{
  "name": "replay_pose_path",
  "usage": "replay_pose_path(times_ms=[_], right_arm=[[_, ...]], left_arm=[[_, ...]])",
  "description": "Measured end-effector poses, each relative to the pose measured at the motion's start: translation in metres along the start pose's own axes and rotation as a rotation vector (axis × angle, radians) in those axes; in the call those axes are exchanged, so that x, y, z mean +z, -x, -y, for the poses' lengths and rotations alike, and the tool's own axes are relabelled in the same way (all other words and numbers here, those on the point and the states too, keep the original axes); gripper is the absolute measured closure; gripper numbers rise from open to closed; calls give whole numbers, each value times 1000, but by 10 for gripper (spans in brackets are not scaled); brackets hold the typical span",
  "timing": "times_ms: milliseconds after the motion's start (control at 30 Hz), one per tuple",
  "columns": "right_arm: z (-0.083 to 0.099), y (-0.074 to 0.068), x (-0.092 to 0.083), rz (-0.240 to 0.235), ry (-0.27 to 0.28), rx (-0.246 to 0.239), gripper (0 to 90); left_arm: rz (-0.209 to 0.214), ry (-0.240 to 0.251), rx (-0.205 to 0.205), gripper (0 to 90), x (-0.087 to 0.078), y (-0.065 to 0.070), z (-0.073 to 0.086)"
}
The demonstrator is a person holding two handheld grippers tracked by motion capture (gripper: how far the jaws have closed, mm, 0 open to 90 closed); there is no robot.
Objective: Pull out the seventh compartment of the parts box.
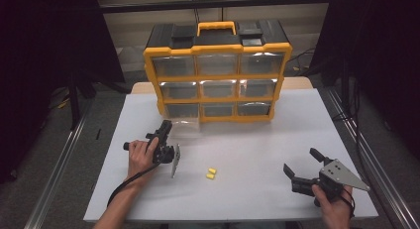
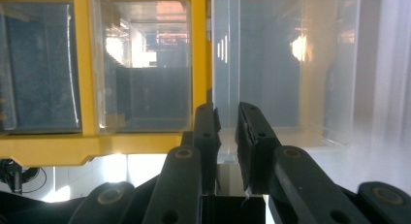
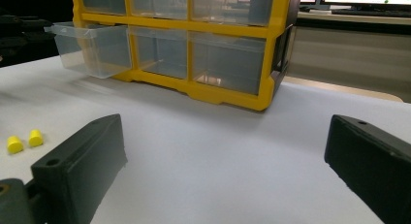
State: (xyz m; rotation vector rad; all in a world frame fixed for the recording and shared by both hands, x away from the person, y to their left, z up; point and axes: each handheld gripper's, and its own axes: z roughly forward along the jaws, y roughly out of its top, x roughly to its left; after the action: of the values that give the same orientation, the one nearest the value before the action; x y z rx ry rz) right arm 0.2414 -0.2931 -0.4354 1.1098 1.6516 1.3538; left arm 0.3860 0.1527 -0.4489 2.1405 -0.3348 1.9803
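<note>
Gripping the front wall of the clear drawer (image 2: 271, 64), left tongs (image 2: 227, 132) clamped on it; drawer pulled out of the yellow organizer's (image 1: 218, 80) bottom-left slot. Right tongs (image 1: 302, 165) wide apart, hovering low over the worktop (image 1: 257, 154). Two yellow earplugs (image 1: 211, 173) lie between the tongs.

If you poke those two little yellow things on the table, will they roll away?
Probably a bit. The yellow plugs look small and rounded, lying on their sides on the smooth table, so a nudge may roll or skid them. They seem very light. They look soft, so wide jaws like the right gripper's might squash them.
</note>
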Motion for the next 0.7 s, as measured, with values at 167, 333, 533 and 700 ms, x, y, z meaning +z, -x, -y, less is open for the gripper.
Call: replay_pose_path(times_ms=[167,333,533,700], right_arm=[[0,0,0,1,0,1,10],[0,0,0,2,1,1,10],[0,0,0,0,2,1,10],[0,0,1,0,2,0,10]], left_arm=[[-4,11,-5,798,-4,0,-1],[-8,19,8,798,-11,0,-1],[-2,24,-9,798,-16,-1,-2],[0,30,-7,797,-21,0,-2]])
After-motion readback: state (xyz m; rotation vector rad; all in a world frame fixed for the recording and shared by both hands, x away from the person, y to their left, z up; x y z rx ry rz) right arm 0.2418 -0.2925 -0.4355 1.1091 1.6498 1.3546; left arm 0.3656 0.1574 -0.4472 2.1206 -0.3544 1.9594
